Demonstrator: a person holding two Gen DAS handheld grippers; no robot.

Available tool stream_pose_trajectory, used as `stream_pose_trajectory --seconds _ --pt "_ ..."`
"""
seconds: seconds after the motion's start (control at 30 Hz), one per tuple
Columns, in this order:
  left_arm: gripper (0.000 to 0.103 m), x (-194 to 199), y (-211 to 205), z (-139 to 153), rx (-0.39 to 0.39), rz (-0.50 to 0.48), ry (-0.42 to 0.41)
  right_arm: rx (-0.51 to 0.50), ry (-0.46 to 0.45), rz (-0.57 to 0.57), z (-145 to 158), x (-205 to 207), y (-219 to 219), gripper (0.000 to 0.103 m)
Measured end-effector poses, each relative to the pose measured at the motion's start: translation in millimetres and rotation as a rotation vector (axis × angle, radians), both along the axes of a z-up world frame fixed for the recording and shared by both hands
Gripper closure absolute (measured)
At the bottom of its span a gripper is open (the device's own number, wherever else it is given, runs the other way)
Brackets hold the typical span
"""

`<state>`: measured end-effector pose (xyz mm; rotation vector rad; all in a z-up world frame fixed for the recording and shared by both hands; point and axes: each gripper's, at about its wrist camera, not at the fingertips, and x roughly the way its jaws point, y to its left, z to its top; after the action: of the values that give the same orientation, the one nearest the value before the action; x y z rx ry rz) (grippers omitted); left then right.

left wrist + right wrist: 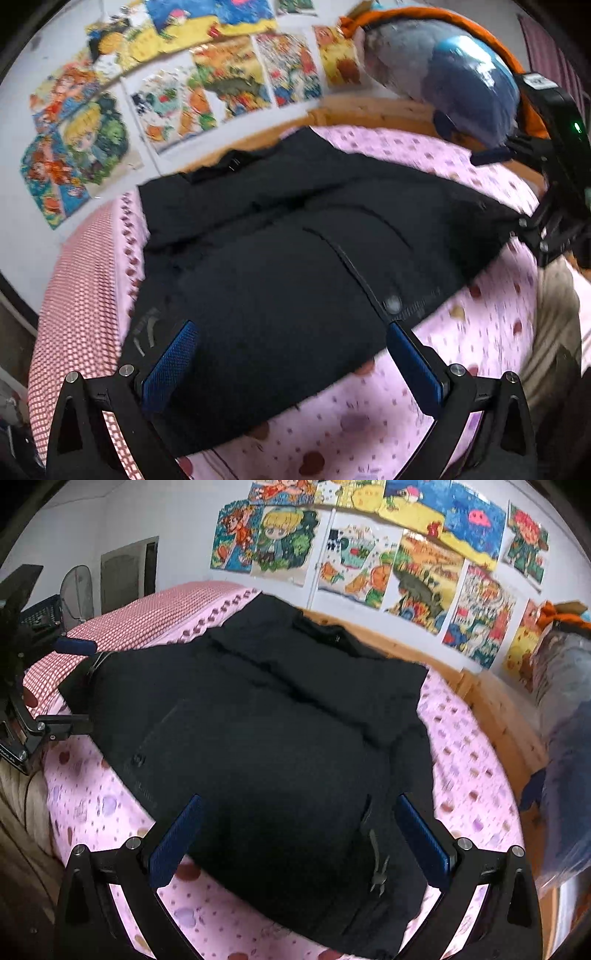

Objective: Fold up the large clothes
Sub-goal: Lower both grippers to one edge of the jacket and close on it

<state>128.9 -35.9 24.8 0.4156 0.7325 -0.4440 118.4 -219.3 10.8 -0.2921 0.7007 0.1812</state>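
a: the left hand-held gripper (291, 363) has its blue pads spread wide over the near edge of the black puffer jacket (280, 258), gripping nothing. the right hand-held gripper (301, 836) is just as wide open and empty above the jacket's hem.

b: and where does the jacket lie?

a: spread flat on the bed, on a pink sheet with heart prints (469, 768). a red-and-white checked cover (147, 609) lies past its far left side, and a wooden bed frame (495, 709) runs along the wall.

b: what about the room?

a: a white wall covered with children's drawings (406, 568).

b: does one view show more than the other?

a: the right wrist view shows a standing fan (75, 590) and a dark crate at the left, plus the zipper pull (376, 871) on the jacket. the left wrist view shows a snap button (393, 304) by the hem and a blue-grey bundle with an orange edge (461, 74) at the head of the bed.

b: anything unclear?

a: both views are motion-blurred. i cannot tell what the bundle is, and the sleeves are hard to pick out in the dark fabric.
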Motion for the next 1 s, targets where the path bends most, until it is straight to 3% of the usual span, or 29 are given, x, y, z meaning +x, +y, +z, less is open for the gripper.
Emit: stream_pose_trajectory --seconds 0.2,0.43,0.7,0.87,1.0 --pt "0.000 -9.0 -4.0 -27.5 0.117 -0.072 0.072 -0.011 0.064 0.033 -26.8 -11.7 -8.8 0.002" --pt "0.000 -8.2 0.1 -41.7 0.174 -0.044 0.056 0.006 0.107 0.035 -46.0 -17.6 -10.2 0.002" --pt "0.000 -18.3 2.9 -57.3 0.289 0.029 -0.061 -0.061 0.080 0.002 -72.9 -25.1 -7.4 0.002" --pt "0.000 -33.1 -5.4 -62.3 0.406 0.063 -0.235 -0.181 -0.040 -0.092 -87.0 -36.0 -1.7 0.002" --pt "0.000 -32.6 -6.2 -61.8 0.425 0.088 -0.289 -0.198 -0.125 -0.215 -85.9 -40.3 -13.1 0.002"
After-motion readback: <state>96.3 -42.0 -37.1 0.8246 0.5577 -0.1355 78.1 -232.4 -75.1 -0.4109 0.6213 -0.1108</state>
